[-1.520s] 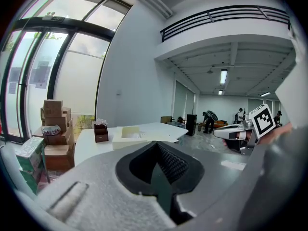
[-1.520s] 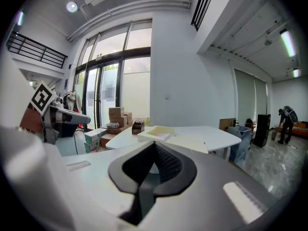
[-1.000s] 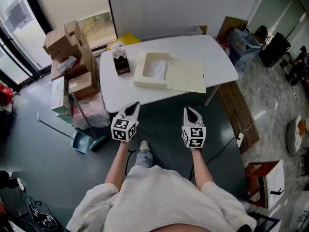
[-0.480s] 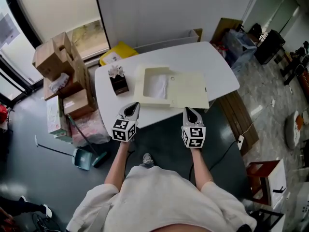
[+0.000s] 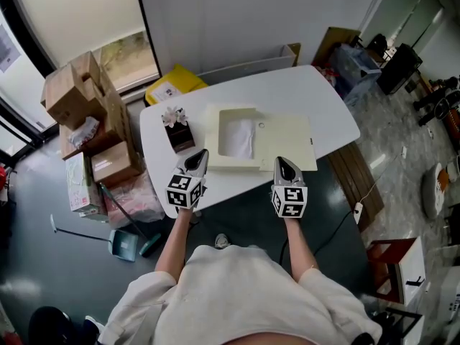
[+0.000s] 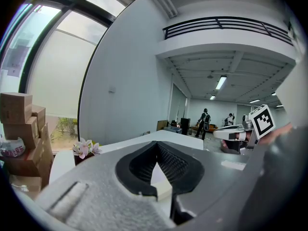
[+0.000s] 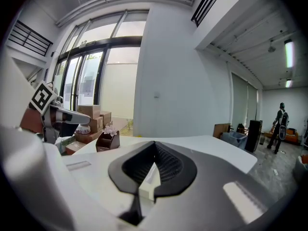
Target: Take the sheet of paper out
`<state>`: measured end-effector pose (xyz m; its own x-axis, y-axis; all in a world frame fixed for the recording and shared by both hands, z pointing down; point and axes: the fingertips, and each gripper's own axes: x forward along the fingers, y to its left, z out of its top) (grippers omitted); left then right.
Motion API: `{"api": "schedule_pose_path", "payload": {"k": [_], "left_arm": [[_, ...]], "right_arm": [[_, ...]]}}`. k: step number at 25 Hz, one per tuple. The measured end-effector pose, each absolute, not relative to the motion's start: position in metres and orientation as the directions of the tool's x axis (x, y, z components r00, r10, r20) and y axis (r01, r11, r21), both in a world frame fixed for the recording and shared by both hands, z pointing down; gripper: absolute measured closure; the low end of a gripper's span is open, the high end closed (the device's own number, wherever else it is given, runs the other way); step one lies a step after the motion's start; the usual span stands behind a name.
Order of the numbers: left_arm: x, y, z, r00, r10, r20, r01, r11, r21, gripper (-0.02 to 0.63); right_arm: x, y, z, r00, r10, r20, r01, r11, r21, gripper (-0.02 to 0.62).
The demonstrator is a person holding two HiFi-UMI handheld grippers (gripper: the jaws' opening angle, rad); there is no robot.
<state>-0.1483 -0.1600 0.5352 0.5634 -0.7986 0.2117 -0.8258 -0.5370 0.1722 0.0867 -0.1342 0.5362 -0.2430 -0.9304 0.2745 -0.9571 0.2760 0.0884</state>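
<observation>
Though only the head view shows the paper (image 5: 241,139), left tongs (image 5: 199,156) and right tongs (image 5: 282,162) (empty) sit together.

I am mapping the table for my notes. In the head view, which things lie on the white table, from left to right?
Small dark brown box topped with white flowers, shallow cream cardboard tray holding the white sheet of paper, flat cream lid.
</observation>
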Motion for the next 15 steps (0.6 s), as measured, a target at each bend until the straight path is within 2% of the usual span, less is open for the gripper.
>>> {"api": "schedule_pose_path", "payload": {"k": [15], "left_arm": [[-0.140,-0.188,0.549,0.559,-0.793,0.242,-0.829,-0.532,0.175,0.600]], "right_arm": [[0.094,-0.161,0.554,-0.248,-0.921,0.302,-0.959,0.278,0.062,0.594]]}}
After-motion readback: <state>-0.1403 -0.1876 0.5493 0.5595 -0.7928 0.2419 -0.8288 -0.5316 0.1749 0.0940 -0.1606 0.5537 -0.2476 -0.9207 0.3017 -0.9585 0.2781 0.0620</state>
